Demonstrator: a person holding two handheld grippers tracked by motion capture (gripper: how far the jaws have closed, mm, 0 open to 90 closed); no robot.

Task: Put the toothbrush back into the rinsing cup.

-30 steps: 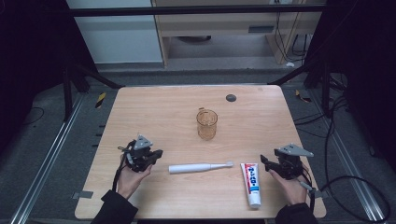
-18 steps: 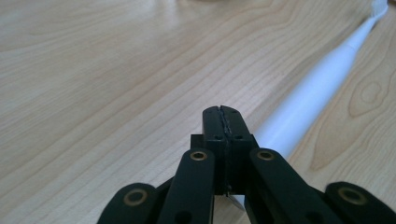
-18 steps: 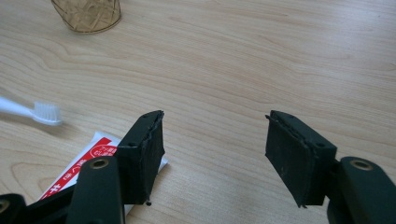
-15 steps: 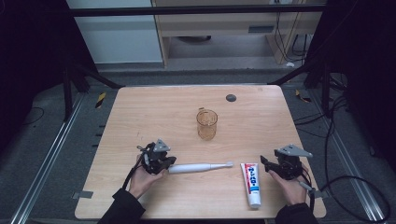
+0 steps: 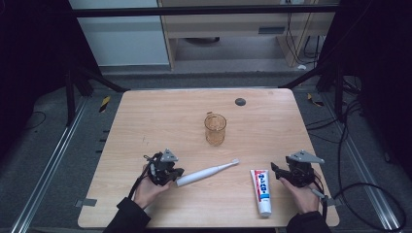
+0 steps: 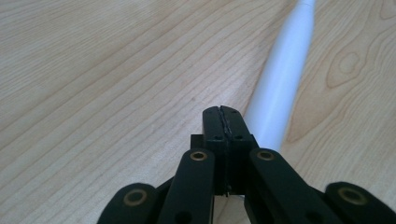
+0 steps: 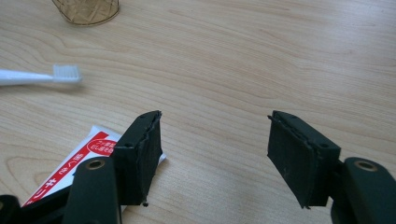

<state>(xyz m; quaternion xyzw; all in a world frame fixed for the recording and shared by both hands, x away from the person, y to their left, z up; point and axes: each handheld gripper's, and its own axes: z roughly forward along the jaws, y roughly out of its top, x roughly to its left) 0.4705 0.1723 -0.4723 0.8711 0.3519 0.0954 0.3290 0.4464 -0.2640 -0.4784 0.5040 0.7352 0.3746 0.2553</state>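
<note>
A white toothbrush (image 5: 206,173) lies on the wooden table (image 5: 160,121), bristles pointing right. My left gripper (image 5: 172,175) rests at the handle's left end, jaws pressed together with nothing between them. In the left gripper view the shut gripper (image 6: 221,109) sits just left of the toothbrush handle (image 6: 280,88). A red and white toothpaste tube (image 5: 262,189) lies at the front right. Just right of the tube, my right gripper (image 5: 278,171) stands open. In the right gripper view the gripper (image 7: 215,135) is empty, with the tube (image 7: 79,163) beside its left jaw and the bristles (image 7: 65,72) farther off.
An amber see-through cup (image 5: 215,129) stands upright near the table's middle, its base at the top left of the right gripper view (image 7: 86,11). A small dark disc (image 5: 240,101) lies near the far edge. Bare wood stretches across the left and far parts.
My left gripper has moved right across the table to the toothbrush handle's end. The right gripper and the objects have stayed where they were.
</note>
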